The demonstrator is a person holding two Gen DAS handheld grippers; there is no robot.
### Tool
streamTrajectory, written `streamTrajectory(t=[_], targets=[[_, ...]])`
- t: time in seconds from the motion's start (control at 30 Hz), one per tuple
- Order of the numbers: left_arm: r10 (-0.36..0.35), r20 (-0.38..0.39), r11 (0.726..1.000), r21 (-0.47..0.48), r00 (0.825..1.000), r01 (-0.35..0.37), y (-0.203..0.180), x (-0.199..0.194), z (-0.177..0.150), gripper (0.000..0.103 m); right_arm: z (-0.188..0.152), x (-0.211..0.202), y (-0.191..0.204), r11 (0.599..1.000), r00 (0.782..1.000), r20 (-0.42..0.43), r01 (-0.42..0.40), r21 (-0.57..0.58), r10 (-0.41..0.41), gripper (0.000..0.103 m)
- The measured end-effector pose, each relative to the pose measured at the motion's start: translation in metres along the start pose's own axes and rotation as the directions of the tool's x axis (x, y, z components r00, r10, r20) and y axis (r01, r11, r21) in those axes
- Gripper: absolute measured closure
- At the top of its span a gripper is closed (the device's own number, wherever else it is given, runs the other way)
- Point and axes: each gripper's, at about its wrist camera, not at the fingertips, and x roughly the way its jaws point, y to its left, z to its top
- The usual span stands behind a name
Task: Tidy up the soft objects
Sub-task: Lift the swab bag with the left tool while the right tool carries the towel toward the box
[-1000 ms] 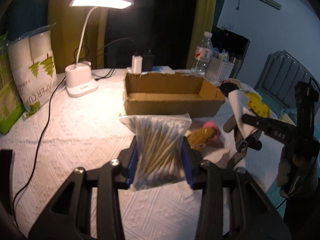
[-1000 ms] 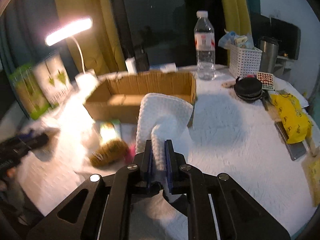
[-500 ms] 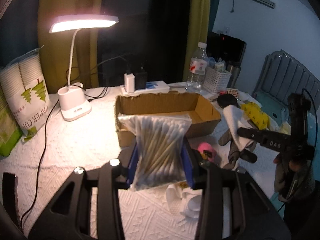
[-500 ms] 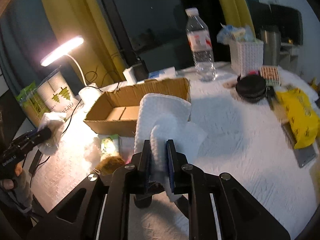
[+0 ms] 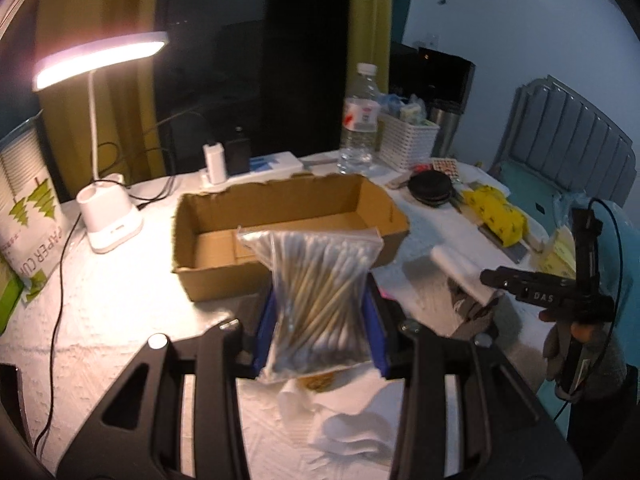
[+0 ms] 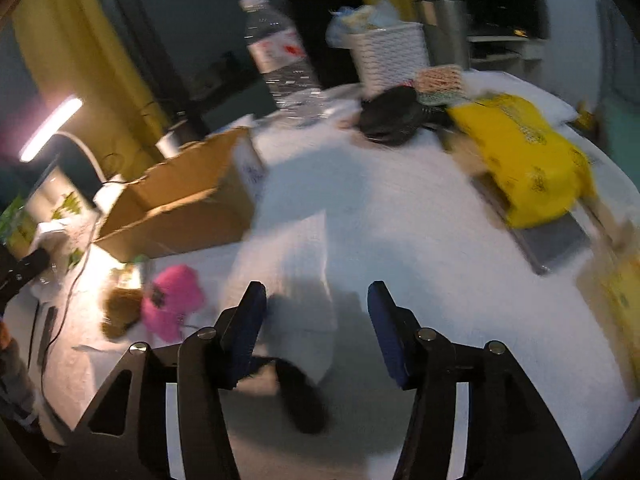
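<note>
Centre of the left view: clear zip bag of cotton swabs, pinched low by the left gripper, before the open brown cardboard box. Probably light, slippery, crushable; best held mid-body. Right gripper spread, empty, over white folded towel.

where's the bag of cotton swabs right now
In the left wrist view the bag of cotton swabs is clamped upright in the left gripper, held above the table just in front of the open cardboard box.
</note>
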Motion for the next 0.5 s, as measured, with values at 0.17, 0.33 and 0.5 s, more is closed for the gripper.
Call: streamTrajectory(t=[0.17, 0.33, 0.5], targets=[[-0.009, -0.008, 1.0, 0.015, 1.0, 0.01, -0.014, 0.004, 0.0, 0.063, -0.003, -0.018, -0.009, 0.998, 0.997, 0.055, 0.061, -0.019, -0.059, 0.047], [-0.009, -0.007, 1.0, 0.024, 1.0, 0.009, -0.018, 0.002, 0.0, 0.063, 0.001, -0.034, 0.017, 0.989, 0.993, 0.112, 0.062, -0.131, -0.047, 0.047], [-0.004, -0.007, 1.0, 0.023, 1.0, 0.005, -0.015, -0.001, 0.0, 0.063, -0.001, -0.025, 0.032, 0.979, 0.994, 0.087, 0.08, -0.19, -0.065, 0.047]])
